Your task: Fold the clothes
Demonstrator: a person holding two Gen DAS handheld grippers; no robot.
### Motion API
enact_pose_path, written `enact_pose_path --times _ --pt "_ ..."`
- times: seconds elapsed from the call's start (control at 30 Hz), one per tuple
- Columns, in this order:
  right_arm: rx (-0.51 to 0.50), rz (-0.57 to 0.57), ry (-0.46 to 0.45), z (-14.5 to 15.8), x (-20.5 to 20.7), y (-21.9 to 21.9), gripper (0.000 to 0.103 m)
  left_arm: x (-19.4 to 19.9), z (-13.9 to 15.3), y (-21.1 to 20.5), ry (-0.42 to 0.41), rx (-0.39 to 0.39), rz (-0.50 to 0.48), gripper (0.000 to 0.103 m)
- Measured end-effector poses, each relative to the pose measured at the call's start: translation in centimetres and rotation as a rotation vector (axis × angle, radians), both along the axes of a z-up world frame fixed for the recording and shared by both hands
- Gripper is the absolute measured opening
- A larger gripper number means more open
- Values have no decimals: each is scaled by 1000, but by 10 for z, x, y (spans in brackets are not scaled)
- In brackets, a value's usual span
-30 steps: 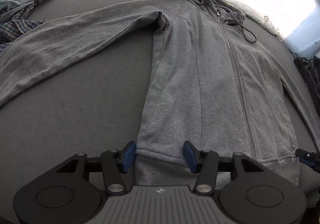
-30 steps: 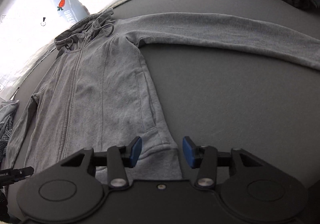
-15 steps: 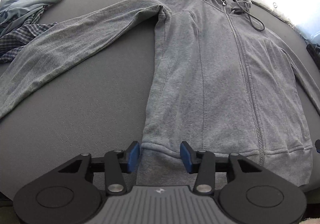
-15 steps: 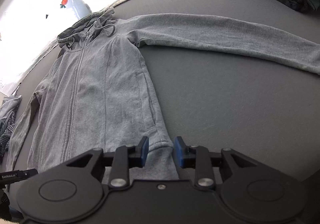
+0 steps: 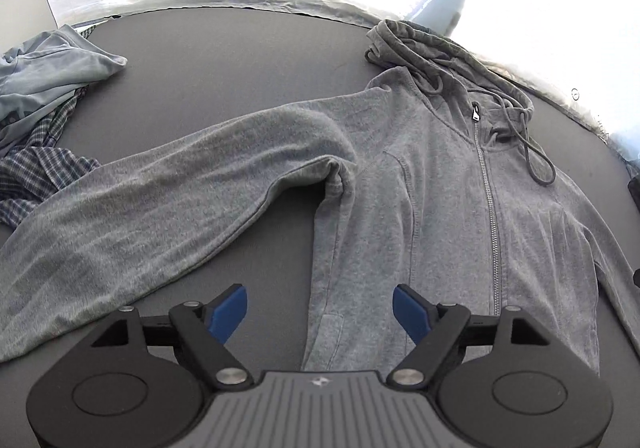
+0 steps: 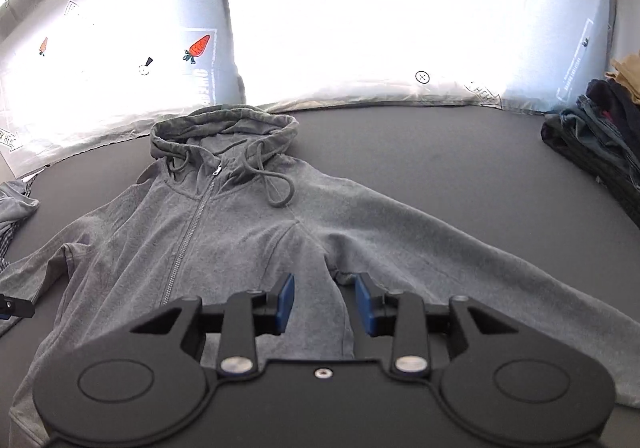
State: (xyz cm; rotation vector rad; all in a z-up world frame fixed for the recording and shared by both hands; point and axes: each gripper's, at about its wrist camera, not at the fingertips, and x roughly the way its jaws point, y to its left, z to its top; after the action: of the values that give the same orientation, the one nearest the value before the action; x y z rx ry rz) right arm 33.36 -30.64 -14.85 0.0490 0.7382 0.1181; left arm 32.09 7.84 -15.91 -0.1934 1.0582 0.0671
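Observation:
A grey zip-up hoodie (image 5: 440,215) lies flat and face up on the dark table, zipper closed, hood at the far end, both sleeves spread outward. My left gripper (image 5: 319,312) is open over the hoodie's left side seam, below the armpit, with the left sleeve (image 5: 160,207) stretching away to the left. In the right wrist view the hoodie (image 6: 224,240) fills the middle. My right gripper (image 6: 325,302) is open over the hoodie's right side just below the armpit, with the right sleeve (image 6: 480,272) running off to the right.
A crumpled pale blue shirt (image 5: 44,79) and a plaid garment (image 5: 32,179) lie at the far left. A stack of dark folded clothes (image 6: 600,143) sits at the far right. A bright white backdrop with markers stands behind the table (image 6: 420,151).
Both grippers have moved from the hoodie's bottom hem up along its sides toward the armpits. Both jaws have opened wider, the right one after narrowing half a second ago.

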Motion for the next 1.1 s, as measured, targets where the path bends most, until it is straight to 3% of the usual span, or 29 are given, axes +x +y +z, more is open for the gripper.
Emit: enact_pose_path --times 0.1,0.33,0.47,0.57,0.63,0.67,0.8,0.93,1.03,1.1 --pt "-24 80 -16 5 54 19 23 35 0 3 -9 33 9 82" --pt "-61 230 -14 -8 189 73 20 116 -19 24 52 78 93 84" --pt "-87 278 5 -34 244 99 20 140 -36 33 99 114 165 84" --pt "-136 286 39 -55 268 111 24 146 -51 37 152 76 176 87" --pt "-161 304 78 -68 277 115 18 146 -53 31 138 116 159 93" --pt "-160 310 69 -67 275 114 4 147 -53 28 135 134 150 94" --pt "-97 316 -49 -31 242 103 4 146 -48 23 129 183 137 93" --pt "-29 318 -137 20 178 92 4 131 -29 19 71 198 138 93" --pt "7 320 -133 37 127 85 4 115 -15 17 39 188 131 93" --pt "12 305 -86 31 99 80 4 99 -5 14 15 180 125 93"
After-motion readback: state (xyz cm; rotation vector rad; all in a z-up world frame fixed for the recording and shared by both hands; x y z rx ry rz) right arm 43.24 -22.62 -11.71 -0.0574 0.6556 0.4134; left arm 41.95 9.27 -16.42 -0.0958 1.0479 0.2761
